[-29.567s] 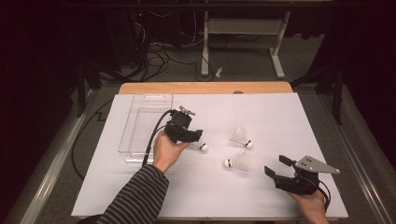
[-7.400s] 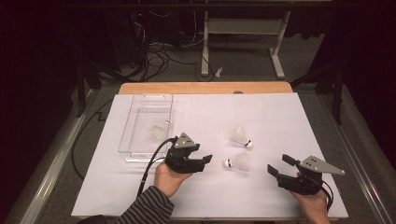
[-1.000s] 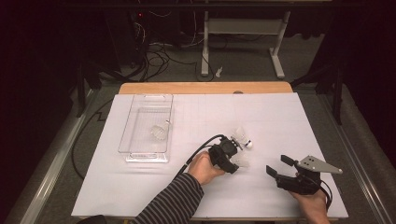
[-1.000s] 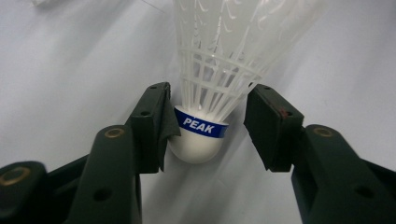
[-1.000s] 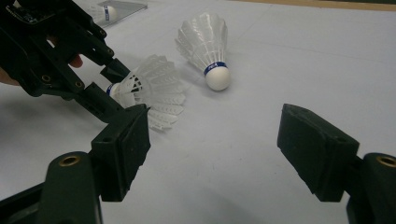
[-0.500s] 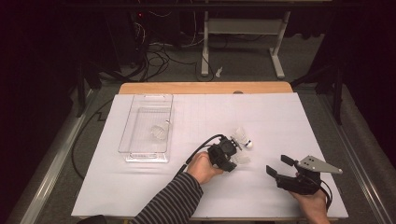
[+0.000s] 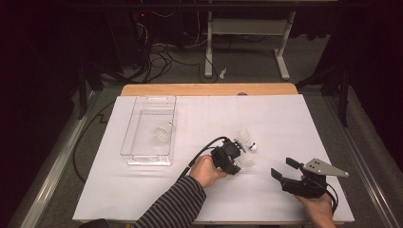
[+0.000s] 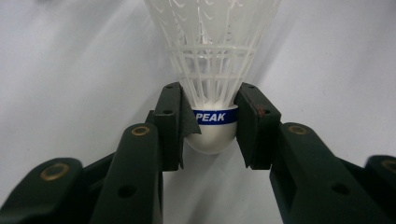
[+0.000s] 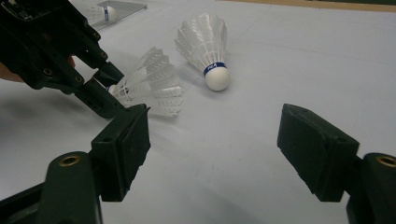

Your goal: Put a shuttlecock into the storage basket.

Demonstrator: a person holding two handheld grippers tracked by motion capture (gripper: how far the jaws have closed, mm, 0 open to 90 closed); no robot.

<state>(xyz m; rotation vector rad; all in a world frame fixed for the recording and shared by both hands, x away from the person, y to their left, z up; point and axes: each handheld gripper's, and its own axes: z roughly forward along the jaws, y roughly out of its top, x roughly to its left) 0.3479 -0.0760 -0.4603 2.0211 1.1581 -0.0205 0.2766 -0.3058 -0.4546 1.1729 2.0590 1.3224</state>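
A white shuttlecock (image 8: 212, 65) with a blue band lies on the white table sheet. My left gripper (image 8: 212, 128) is shut on its cork, one jaw on each side. In the high view that gripper (image 7: 236, 163) sits mid-table with the shuttlecock's skirt (image 7: 245, 163) pointing right. A second shuttlecock (image 7: 247, 138) lies just beyond it, loose. A third one (image 7: 161, 136) rests inside the clear tray (image 7: 135, 156). My right gripper (image 7: 284, 169) stands open near the front right, with nothing between its jaws. From the right gripper view (image 9: 215, 149), the held shuttlecock (image 9: 152, 91) is ahead on the left.
The clear tray stands at the table's left, long side running away from me. A wooden table edge (image 7: 209, 89) borders the far side. Cables and a desk frame are on the floor beyond.
Since the oldest frame, one shuttlecock has ended up in the tray, and my left gripper moved right to the nearer shuttlecock. Over the last second it barely shifted. The right gripper stayed put.
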